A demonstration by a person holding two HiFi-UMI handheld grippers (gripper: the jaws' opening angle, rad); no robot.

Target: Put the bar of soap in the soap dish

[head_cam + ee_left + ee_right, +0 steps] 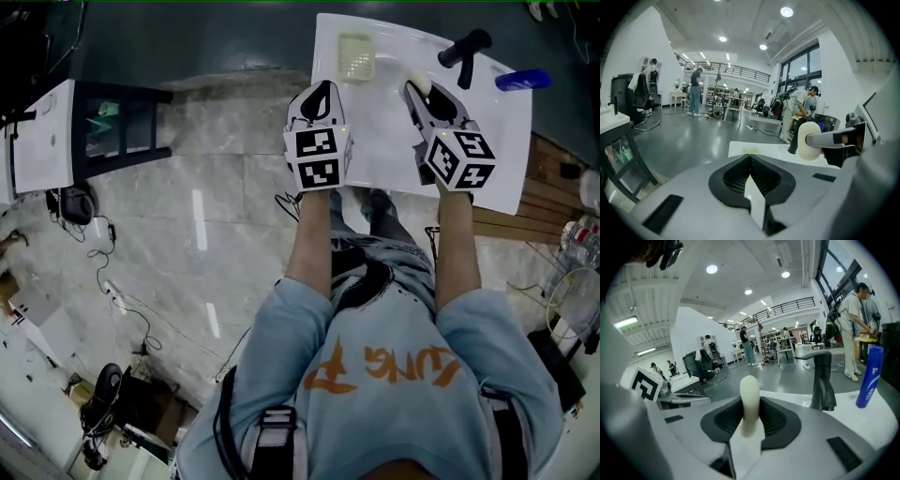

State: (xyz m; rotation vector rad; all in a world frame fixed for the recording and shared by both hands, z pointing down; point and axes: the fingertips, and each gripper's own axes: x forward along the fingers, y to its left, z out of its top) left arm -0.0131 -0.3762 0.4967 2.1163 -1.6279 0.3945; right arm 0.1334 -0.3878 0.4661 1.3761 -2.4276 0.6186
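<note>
The cream bar of soap (749,392) stands on edge between the jaws of my right gripper (750,408), which is shut on it. In the head view that gripper (418,91) hovers over the white washbasin top (394,141), with the soap (424,85) at its tip. The pale green soap dish (355,56) lies at the top's far left, a little ahead and left of the soap. My left gripper (323,90) is shut and empty, just in front of the dish. In the left gripper view the dish (751,150) lies ahead, and the held soap (808,140) is to its right.
A black faucet (464,52) stands at the back of the top, right of the soap, with a blue bottle (522,81) farther right. A black stand with a white top (56,131) is off to the left. Cables lie on the floor, and people stand far off.
</note>
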